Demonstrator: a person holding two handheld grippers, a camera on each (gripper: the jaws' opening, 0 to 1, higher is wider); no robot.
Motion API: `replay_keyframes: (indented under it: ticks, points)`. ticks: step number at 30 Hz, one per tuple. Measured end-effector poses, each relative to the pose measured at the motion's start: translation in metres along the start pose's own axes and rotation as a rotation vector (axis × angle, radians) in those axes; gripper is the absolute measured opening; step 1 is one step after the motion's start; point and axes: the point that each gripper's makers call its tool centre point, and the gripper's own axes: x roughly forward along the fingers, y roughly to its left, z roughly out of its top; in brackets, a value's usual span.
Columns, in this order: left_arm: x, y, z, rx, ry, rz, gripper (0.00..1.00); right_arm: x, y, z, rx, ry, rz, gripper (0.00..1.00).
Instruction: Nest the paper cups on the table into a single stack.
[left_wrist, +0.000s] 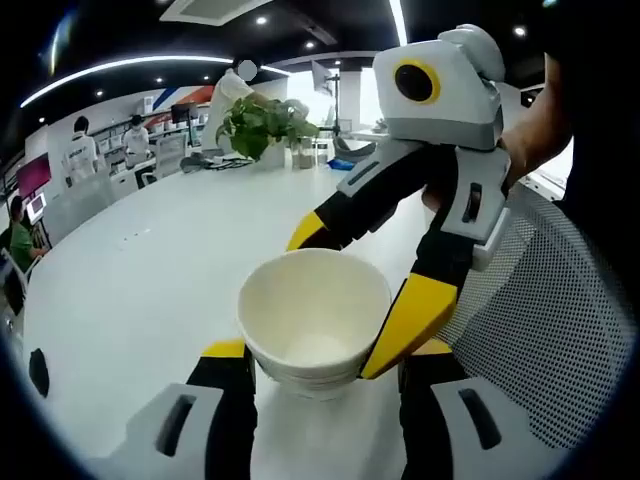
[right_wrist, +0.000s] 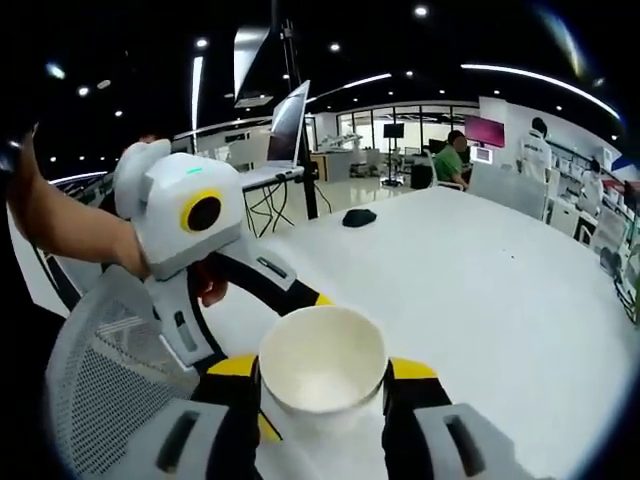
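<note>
The paper cups are white, round and smooth-walled, with a rolled rim, and they sit nested: ridged rims show stacked below the top cup's lip in the left gripper view, though I cannot count them. The stack stands mouth-up over the glossy white surface, and whether its base rests there is hidden. In the left gripper view the left gripper has its black, yellow-tipped fingers spread to either side of the stack's lower wall, seemingly touching it, while the right gripper comes in from the right with 1 yellow finger laid against the cup's near wall and the other black finger behind the far rim, straddling the top cup. In the right gripper view the same stack sits between the right gripper's 2 fingers, closed against the cup wall, and the left gripper reaches in from the left. A grey mesh chair back curves beside the surface, a leafy potted plant stands far off on it, and a small black object lies further along it.
</note>
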Motion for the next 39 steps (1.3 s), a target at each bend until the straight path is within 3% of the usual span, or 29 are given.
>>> replay_keyframes:
  ticks: [7, 16, 28, 39]
  points:
    - [-0.001, 0.004, 0.003, 0.004, -0.009, 0.016, 0.47, -0.003, -0.001, 0.006, 0.008, -0.015, 0.001, 0.47]
    - [-0.002, 0.017, 0.015, 0.024, -0.03, 0.029, 0.46, -0.003, -0.01, 0.019, 0.001, -0.035, -0.001, 0.47]
    - [0.001, 0.044, 0.03, 0.068, -0.029, 0.04, 0.46, 0.005, -0.033, 0.036, -0.015, -0.054, -0.002, 0.47]
    - [0.012, 0.07, 0.038, 0.053, -0.038, 0.048, 0.46, 0.017, -0.057, 0.047, -0.019, -0.068, -0.012, 0.47]
